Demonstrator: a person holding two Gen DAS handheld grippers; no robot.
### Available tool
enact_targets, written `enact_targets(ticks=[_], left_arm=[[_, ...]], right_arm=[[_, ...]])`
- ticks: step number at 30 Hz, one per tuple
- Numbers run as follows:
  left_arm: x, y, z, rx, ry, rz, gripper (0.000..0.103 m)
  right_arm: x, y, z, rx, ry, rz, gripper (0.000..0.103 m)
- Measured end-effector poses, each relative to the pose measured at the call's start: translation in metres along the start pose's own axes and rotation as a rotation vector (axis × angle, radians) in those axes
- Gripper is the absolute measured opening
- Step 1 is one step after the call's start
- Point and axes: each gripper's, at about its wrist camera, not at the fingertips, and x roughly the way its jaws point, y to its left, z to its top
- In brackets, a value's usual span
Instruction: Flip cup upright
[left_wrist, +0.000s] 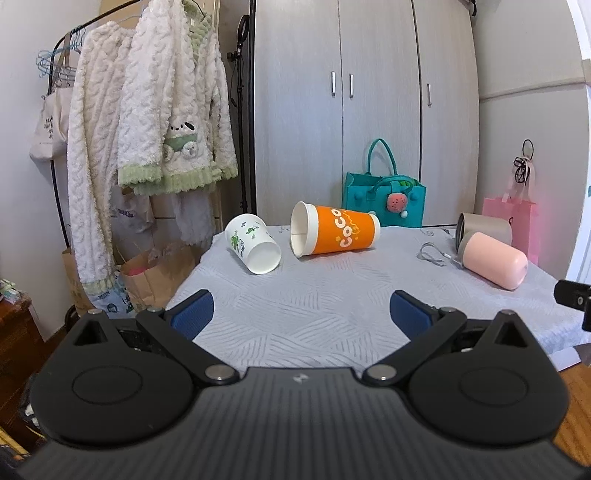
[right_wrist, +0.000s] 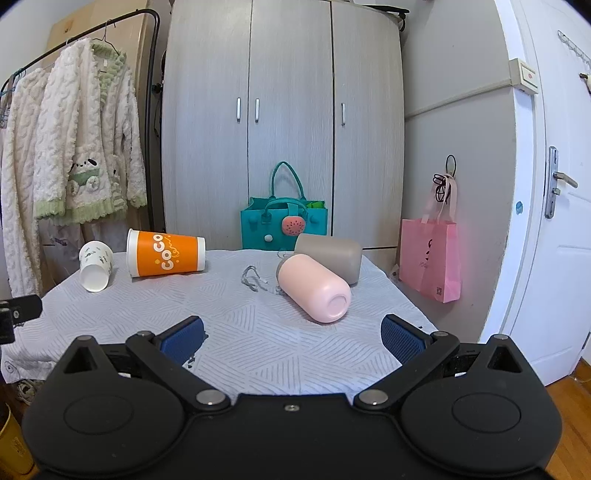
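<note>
Several cups lie on their sides on a table with a grey patterned cloth (left_wrist: 303, 295). A small white cup with green print (left_wrist: 253, 243) lies at the far left, also in the right wrist view (right_wrist: 96, 266). An orange COCO cup (left_wrist: 334, 229) (right_wrist: 166, 253) lies beside it. A pink cup (left_wrist: 493, 264) (right_wrist: 314, 290) and a taupe cup (left_wrist: 484, 227) (right_wrist: 330, 256) lie at the right. My left gripper (left_wrist: 301, 312) is open and empty, short of the cups. My right gripper (right_wrist: 291, 334) is open and empty, just short of the pink cup.
A teal bag (left_wrist: 384, 199) stands behind the table before a grey wardrobe (right_wrist: 284, 110). A pink bag (right_wrist: 432, 258) hangs at the right by a white door (right_wrist: 554, 184). A clothes rack with fleecy garments (left_wrist: 147, 122) stands at the left. A grey strap (right_wrist: 253, 278) lies on the cloth.
</note>
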Motion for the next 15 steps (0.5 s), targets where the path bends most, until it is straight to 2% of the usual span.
enact_targets(ticks=[15], left_arm=[[0.005, 0.011, -0.003, -0.051, -0.017, -0.042, 0.103]], right_arm=[[0.011, 0.005, 0.0, 0.009, 0.013, 0.01, 0.103]])
